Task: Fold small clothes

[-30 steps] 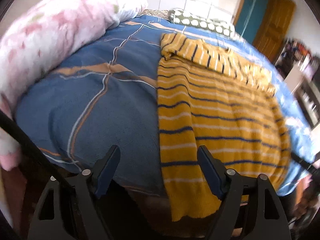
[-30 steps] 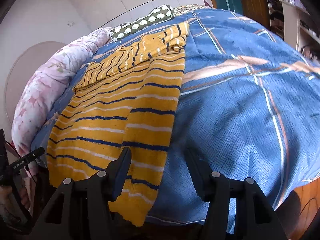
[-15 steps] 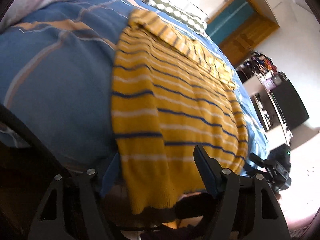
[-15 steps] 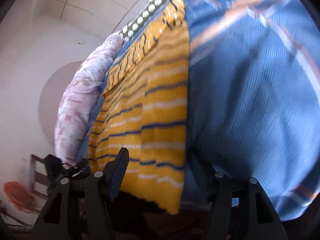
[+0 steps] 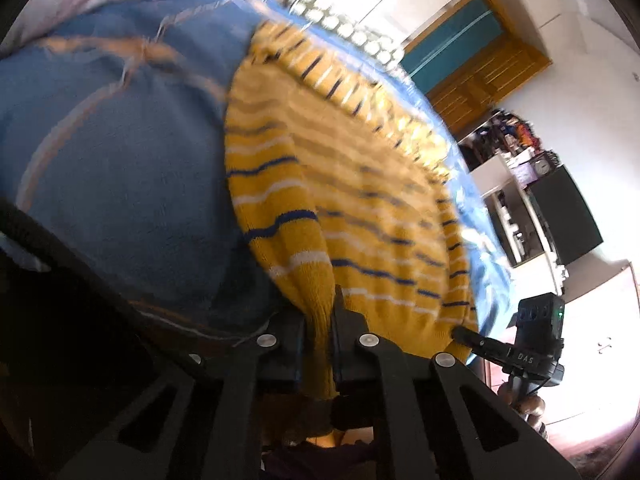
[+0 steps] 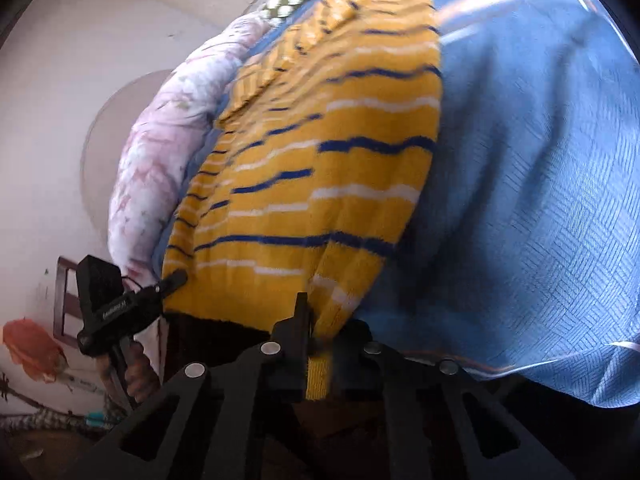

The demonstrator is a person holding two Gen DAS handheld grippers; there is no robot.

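A yellow knit sweater (image 5: 344, 184) with blue and white stripes lies flat on the bed, its hem hanging over the near edge. My left gripper (image 5: 318, 336) is shut on the hem's left corner. My right gripper (image 6: 320, 340) is shut on the hem's right corner, where the sweater (image 6: 320, 168) bunches between the fingers. Each gripper shows in the other's view, the right one (image 5: 536, 340) and the left one (image 6: 116, 300). The sleeves lie folded across the far end.
The bed has a blue patterned cover (image 5: 112, 152) (image 6: 540, 160). A pink floral quilt (image 6: 172, 144) lies along one side. A dotted pillow (image 5: 352, 32) sits at the far end. A wooden door (image 5: 476, 68) and shelves (image 5: 532, 200) stand beyond the bed.
Both grippers moved down to the sweater's hem and closed on its two corners. A second ago both were open above the bed edge.
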